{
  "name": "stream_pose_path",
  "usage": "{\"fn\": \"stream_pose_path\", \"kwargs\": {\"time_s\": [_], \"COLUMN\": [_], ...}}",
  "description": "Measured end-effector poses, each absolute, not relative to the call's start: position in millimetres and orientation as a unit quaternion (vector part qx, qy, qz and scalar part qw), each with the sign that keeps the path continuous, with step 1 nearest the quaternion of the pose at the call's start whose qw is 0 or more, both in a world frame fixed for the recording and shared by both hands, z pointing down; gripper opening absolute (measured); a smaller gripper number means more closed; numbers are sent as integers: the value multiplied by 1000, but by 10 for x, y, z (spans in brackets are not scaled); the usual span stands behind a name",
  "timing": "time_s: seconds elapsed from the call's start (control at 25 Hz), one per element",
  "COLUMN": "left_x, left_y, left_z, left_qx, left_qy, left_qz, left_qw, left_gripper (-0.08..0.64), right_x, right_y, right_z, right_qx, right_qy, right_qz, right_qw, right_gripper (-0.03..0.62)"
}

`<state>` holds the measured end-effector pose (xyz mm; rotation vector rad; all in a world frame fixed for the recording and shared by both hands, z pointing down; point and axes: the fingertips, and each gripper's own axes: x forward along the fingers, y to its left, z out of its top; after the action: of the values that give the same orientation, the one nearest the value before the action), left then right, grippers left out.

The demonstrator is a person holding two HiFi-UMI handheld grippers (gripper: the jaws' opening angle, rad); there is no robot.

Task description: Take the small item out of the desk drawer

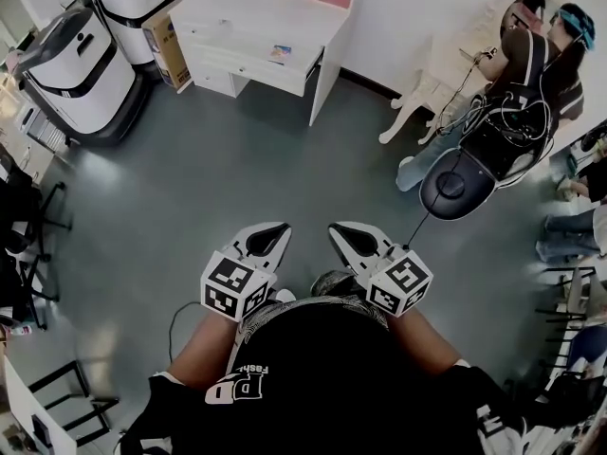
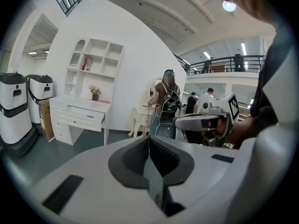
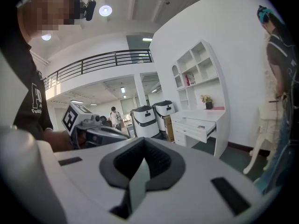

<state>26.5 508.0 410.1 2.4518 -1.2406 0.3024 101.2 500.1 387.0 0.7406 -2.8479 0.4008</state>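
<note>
A white desk (image 1: 248,19) stands far ahead against the wall, with one drawer (image 1: 268,62) pulled open. A small blue and white item (image 1: 279,53) lies in that drawer. My left gripper (image 1: 273,231) and right gripper (image 1: 340,232) are held side by side at waist height above grey floor, well short of the desk. Both have their jaws together with nothing between them. The left gripper view shows the desk (image 2: 79,112) at left and my left gripper (image 2: 149,146) shut. In the right gripper view, the open drawer (image 3: 198,130) lies beyond my right gripper (image 3: 144,160).
Two white and black machines (image 1: 81,64) and a cardboard box (image 1: 163,45) stand left of the desk. A person (image 1: 536,60) with a backpack is by a white chair (image 1: 427,93) at right, beside a black round seat (image 1: 460,183). Black frames (image 1: 33,216) line the left edge.
</note>
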Motion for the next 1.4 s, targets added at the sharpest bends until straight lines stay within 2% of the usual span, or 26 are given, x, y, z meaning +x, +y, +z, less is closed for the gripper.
{"fn": "stream_pose_path", "kwargs": {"time_s": [0.68,1.4], "left_x": [-113,-124], "left_y": [4840,3084], "left_z": [4178,4052], "left_qx": [853,843], "left_qy": [-470,-484], "left_qz": [88,91], "left_qw": [209,216], "left_gripper": [15,15], "right_x": [672,612], "right_y": [4655,2878], "right_z": [3955,3860], "right_qx": [229,211], "right_qy": [-959,-965], "right_qz": [147,142], "right_qw": [78,63], "right_gripper": [9,9]}}
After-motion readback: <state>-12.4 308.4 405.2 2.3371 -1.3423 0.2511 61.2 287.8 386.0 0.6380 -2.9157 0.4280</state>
